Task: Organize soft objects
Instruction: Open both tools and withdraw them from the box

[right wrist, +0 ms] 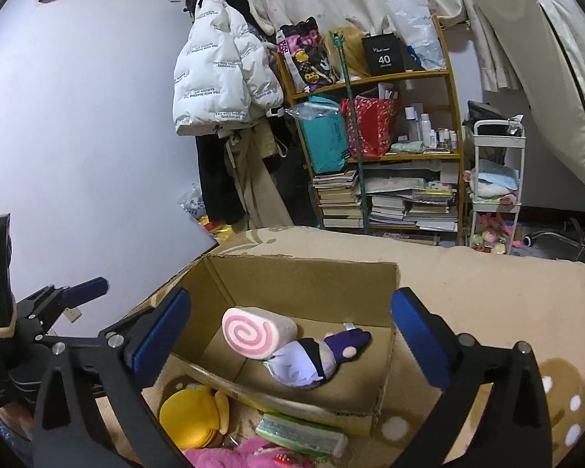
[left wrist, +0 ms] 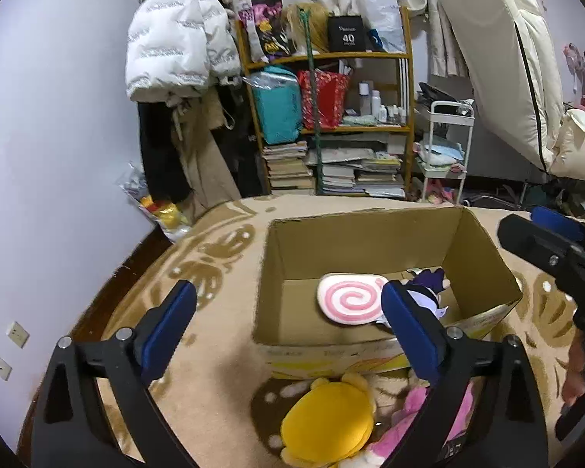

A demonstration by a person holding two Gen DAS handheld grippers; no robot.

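doll (right wrist: pixel 312 358) lies head toward camera, lengthwise in box (right wrist: pixel 292 273).

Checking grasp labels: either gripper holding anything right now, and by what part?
Nothing held. Left gripper and right gripper are both open and empty above the cardboard box.

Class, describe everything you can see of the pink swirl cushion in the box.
The swirl cushion is a thick, soft-looking roll slice: white face with a pink spiral, cream plush side. It rests tilted inside the cardboard box, on the box floor toward the left, its face toward the cameras. The purple plush doll lies against its lower right edge.
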